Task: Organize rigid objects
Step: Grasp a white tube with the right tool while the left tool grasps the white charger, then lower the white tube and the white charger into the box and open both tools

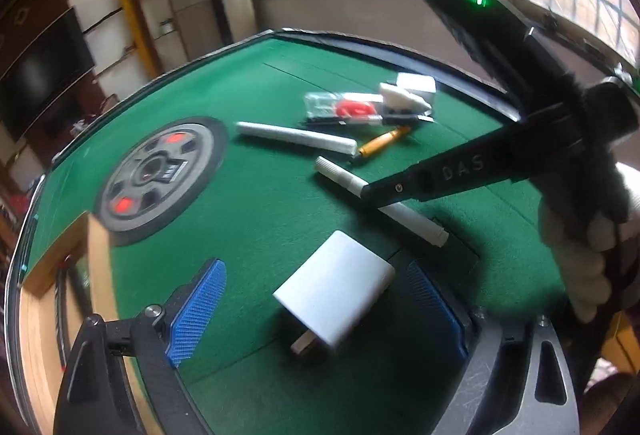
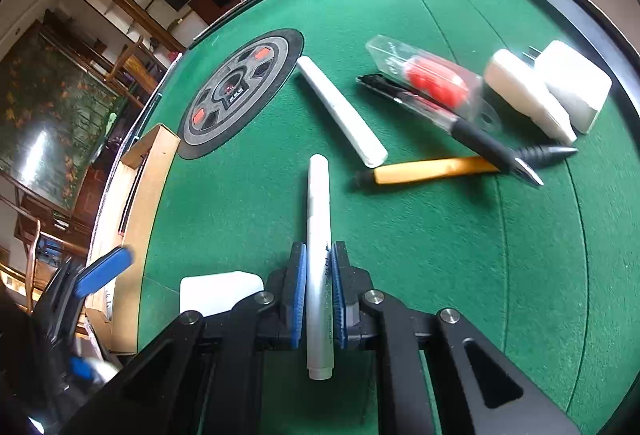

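The right tongs [image 2: 319,289] are clamped on a white marker [image 2: 319,235] lying on the green worktop [image 2: 440,255], just this side of the round grey dial [image 2: 240,91]. "DAS" is printed on their arm. The left tongs [image 1: 320,309] gape around a white charger [image 1: 336,299], not touching it.

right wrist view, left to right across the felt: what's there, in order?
Cardboard box → round centre panel → white marker clamped in the right gripper → orange pen → white charger block. The clear case and black pens overlap, so I left them out.
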Available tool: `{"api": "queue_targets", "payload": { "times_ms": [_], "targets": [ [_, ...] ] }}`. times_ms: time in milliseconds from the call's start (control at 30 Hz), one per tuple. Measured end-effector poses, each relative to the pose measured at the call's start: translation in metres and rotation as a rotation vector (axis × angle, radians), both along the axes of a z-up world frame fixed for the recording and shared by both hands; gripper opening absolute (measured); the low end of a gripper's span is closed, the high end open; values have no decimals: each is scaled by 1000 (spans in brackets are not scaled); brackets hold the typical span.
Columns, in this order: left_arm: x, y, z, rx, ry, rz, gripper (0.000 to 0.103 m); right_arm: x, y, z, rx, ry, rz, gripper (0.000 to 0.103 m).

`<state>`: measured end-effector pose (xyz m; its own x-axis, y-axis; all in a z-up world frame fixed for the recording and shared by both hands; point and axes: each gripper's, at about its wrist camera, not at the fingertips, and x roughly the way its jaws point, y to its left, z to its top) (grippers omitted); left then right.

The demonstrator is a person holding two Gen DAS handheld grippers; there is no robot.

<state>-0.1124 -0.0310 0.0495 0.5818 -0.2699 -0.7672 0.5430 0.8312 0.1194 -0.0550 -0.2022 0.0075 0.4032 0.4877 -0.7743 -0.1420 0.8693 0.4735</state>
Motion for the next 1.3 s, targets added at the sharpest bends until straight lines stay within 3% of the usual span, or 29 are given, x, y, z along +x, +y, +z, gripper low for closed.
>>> {"api": "queue_targets", "payload": {
  "times_ms": [133,167,233,367,500,633,800,867,1000,1133,1300],
  "targets": [
    [9,-14,-23,81,87,-50,94,-2,2,0,11,-2,0,11],
    [9,-17,-26,77,97,-55,92,-4,2,0,8,-5,1,11],
    [13,-14,-24,24,151,-60,74,-4,2,0,7,-9,3,11],
    [15,-4,-22,-24,170,17,73,-4,0,-1,16,-12,0,11],
    [9,22,-11,-178,210,93,73,-8,0,-1,11,-28,-6,12],
    [-10,63,17,-338,211,164,73,-9,-4,0,73,-23,-21,12],
    [-23,133,49,-446,182,263,73,-14,12,24,164,-66,27,12],
    [-23,163,56,-443,166,321,73,-14,26,36,191,-78,56,12],
    [-7,227,58,-336,111,489,73,-7,65,58,233,-67,132,12],
    [20,281,42,-329,146,615,73,9,116,71,293,-19,204,12],
    [53,313,13,-314,175,714,73,34,199,79,289,23,273,12]
  ]
}}
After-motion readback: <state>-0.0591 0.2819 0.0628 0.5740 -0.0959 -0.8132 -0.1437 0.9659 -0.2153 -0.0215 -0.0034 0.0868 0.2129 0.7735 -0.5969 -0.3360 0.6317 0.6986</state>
